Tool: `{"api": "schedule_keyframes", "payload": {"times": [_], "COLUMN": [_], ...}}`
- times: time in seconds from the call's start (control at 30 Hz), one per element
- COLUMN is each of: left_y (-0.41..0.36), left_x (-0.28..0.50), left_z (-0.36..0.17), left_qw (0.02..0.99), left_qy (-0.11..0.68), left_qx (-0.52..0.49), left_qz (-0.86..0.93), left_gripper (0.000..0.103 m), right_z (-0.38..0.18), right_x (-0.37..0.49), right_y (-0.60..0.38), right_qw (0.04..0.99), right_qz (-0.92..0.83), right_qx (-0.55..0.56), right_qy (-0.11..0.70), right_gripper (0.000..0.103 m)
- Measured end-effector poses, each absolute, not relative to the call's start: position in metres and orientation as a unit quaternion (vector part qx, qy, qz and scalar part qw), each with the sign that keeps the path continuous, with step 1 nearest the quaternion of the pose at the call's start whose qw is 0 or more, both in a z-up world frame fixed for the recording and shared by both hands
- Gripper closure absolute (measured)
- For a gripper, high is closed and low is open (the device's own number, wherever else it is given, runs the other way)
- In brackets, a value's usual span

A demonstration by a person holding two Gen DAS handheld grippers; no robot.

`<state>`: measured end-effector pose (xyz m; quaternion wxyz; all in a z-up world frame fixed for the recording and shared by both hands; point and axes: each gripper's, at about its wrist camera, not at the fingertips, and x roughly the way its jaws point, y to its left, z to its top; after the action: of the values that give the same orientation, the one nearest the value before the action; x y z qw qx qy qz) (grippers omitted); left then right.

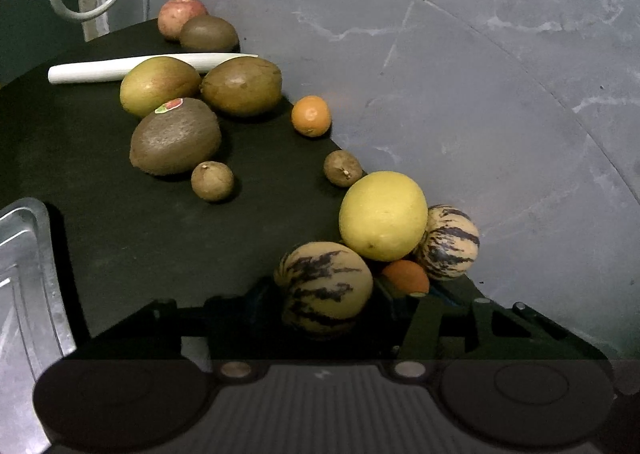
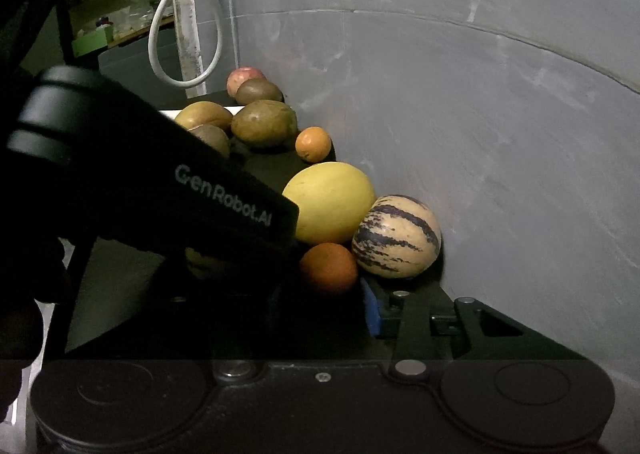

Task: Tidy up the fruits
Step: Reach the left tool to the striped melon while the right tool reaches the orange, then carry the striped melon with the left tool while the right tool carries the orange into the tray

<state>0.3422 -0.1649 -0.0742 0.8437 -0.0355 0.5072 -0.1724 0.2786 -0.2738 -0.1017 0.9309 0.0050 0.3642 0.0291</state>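
While the left gripper (image 1: 324, 294) points down at the near right of the black tabletop (image 1: 120, 234), we see its jaws clamped on a cream round fruit with dark purple stripes (image 1: 326, 286), which fills the gap between the fingers.

Right gripper (image 2: 328, 286): a round orange fruit (image 2: 328, 268) sits at its fingertips, just ahead of the blue pad (image 2: 370, 310) on the right finger. The left gripper's body covers the other finger, so we cannot tell whether it grips.

Both fruits sit in a tight cluster by the grey marbled wall (image 1: 480, 94). A large yellow round fruit (image 1: 383, 214) is just behind them, with a second striped fruit (image 1: 450, 242) to its right, against the wall.

Farther along the wall:
- small brown round fruit (image 1: 343, 168)
- small orange citrus (image 1: 311, 115)

Left of those:
- another small brown fruit (image 1: 212, 181)
- fuzzy brown kiwi with a sticker (image 1: 176, 138)
- two green-brown oval fruits (image 1: 242, 85) side by side behind the kiwi
- white tube (image 1: 88, 70) lying flat behind them

Far end: a smaller kiwi (image 1: 208, 33) in front of a pink-red fruit (image 1: 176, 12). A shiny metal tray (image 1: 24, 254) is at the near left edge.
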Motion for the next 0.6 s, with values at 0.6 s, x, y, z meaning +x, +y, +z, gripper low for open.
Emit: {"api": "schedule_keyframes", "payload": {"times": [0.6], "left_y": [-0.085], "left_x": [0.317], "left_z": [-0.064], "left_qw": [0.846], "left_qy": [0.497], "left_qx": [-0.163], "left_qz": [-0.105], "left_gripper": [0.047], "right_z": [-0.087], "right_x": [0.267], "right_y": [-0.254], "right_qw": [0.922], "right_qz": [0.104], "right_qx": [-0.012], "right_qy": [0.374], "right_gripper": [0.07]}}
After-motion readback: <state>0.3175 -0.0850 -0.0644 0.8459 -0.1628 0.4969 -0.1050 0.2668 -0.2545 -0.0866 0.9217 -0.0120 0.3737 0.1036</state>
